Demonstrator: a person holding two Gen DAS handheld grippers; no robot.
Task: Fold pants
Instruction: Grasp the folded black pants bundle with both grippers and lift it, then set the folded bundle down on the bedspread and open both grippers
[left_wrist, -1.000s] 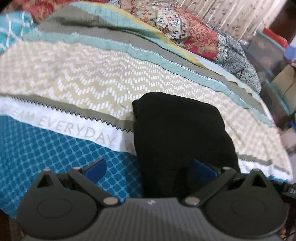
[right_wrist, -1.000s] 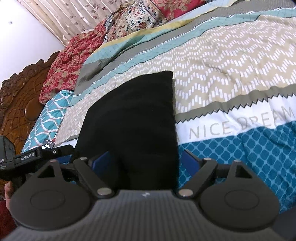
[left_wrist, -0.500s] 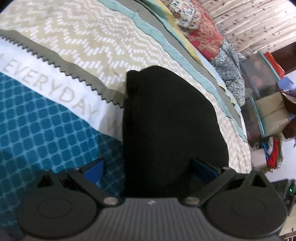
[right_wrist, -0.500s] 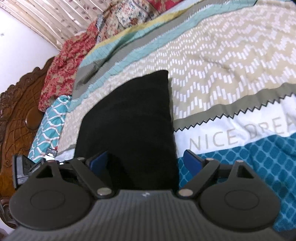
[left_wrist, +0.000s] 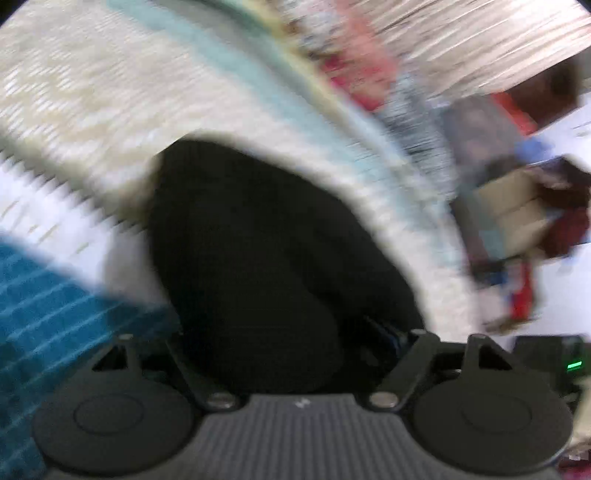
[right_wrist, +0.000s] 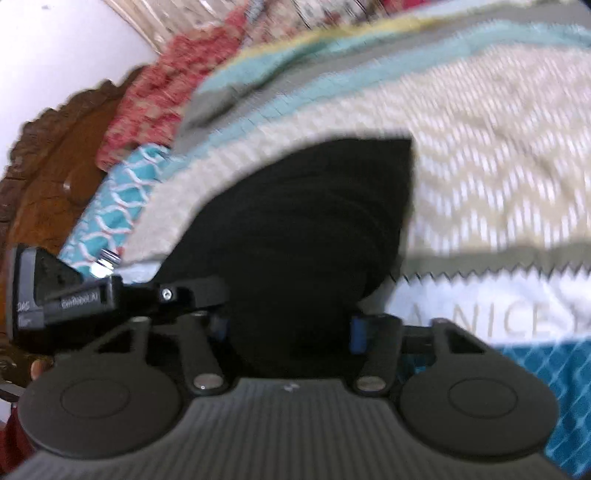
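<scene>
Two grippers work the near edge of the folded black pants (right_wrist: 295, 229), which lie on the patterned bedspread (right_wrist: 498, 177). Left gripper (left_wrist: 280, 332) and right gripper (right_wrist: 288, 328) are both closing, dark cloth bunched between their jaws; whether the pads already pinch it I cannot tell.

left claw (left_wrist: 284, 332) closing, right claw (right_wrist: 288, 328) closing too — both angled downward, black cloth between their jaws
</scene>
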